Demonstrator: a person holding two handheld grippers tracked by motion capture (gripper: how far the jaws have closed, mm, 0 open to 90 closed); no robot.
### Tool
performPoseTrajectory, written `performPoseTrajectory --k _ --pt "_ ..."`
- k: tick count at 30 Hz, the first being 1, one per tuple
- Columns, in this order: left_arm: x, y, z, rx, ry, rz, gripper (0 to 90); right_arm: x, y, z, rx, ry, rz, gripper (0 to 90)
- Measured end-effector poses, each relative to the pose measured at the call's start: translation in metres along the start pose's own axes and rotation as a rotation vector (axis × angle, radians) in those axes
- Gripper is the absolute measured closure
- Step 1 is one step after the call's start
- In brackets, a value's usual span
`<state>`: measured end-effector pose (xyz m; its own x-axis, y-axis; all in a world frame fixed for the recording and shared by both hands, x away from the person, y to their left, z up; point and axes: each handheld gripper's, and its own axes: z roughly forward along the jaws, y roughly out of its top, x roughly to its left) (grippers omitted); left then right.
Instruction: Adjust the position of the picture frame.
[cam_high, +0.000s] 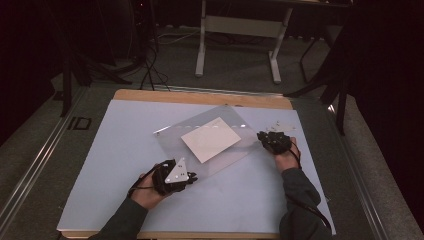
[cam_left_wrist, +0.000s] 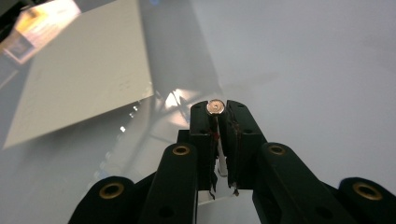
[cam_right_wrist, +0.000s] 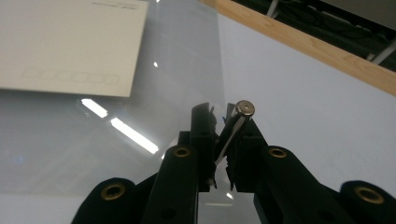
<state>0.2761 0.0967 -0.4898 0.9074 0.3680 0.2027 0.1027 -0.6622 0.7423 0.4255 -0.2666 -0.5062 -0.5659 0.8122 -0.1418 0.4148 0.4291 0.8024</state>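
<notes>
A clear plastic sleeve lies flat near the middle of the table, slightly toward the far right corner, with a white sheet inside it. The left tool sits at the sleeve's near-left corner; in the left gripper view its jaws are clamped together on the sleeve's edge. The right tool sits at the sleeve's right edge, jaws closed on the thin plastic. Both hands rest low on the table.
</notes>
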Motion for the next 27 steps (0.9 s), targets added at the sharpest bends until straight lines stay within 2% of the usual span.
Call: performPoseTrajectory --k 8,10,13,15,19,20,23,25,26,27 --pt "-0.023 0.011 0.003 -0.001 -0.062 0.037 81.6 0.002 0.021 0.023 0.002 0.011 -0.012 82.8" --pt "-0.031 0.014 0.005 -0.001 -0.088 0.055 81.5 0.005 0.026 0.028 -0.007 0.022 -0.005 83.4" --pt "-0.043 0.020 0.010 0.006 -0.128 0.083 81.1 0.010 0.032 0.036 -0.001 0.033 -0.022 83.7" --pt "-0.052 0.024 0.014 0.025 -0.125 0.116 81.3 0.014 0.036 0.042 0.009 0.044 -0.024 84.1" --pt "-0.060 0.031 0.017 0.020 -0.148 0.130 81.5 0.020 0.042 0.052 0.012 0.069 -0.008 84.5" --pt "-0.065 0.035 0.019 0.036 -0.153 0.151 81.5 0.023 0.043 0.055 0.013 0.073 -0.008 84.7" --pt "-0.080 0.050 0.027 0.039 -0.177 0.203 81.6 0.035 0.052 0.066 0.015 0.103 -0.013 84.9" --pt "-0.084 0.053 0.029 0.041 -0.179 0.217 81.5 0.045 0.058 0.071 0.009 0.114 -0.030 85.0" --pt "-0.090 0.062 0.034 0.043 -0.194 0.242 81.5 0.051 0.062 0.074 0.014 0.132 -0.042 84.9" --pt "-0.092 0.066 0.037 0.040 -0.204 0.251 81.6 0.055 0.064 0.076 0.012 0.135 -0.049 85.0"
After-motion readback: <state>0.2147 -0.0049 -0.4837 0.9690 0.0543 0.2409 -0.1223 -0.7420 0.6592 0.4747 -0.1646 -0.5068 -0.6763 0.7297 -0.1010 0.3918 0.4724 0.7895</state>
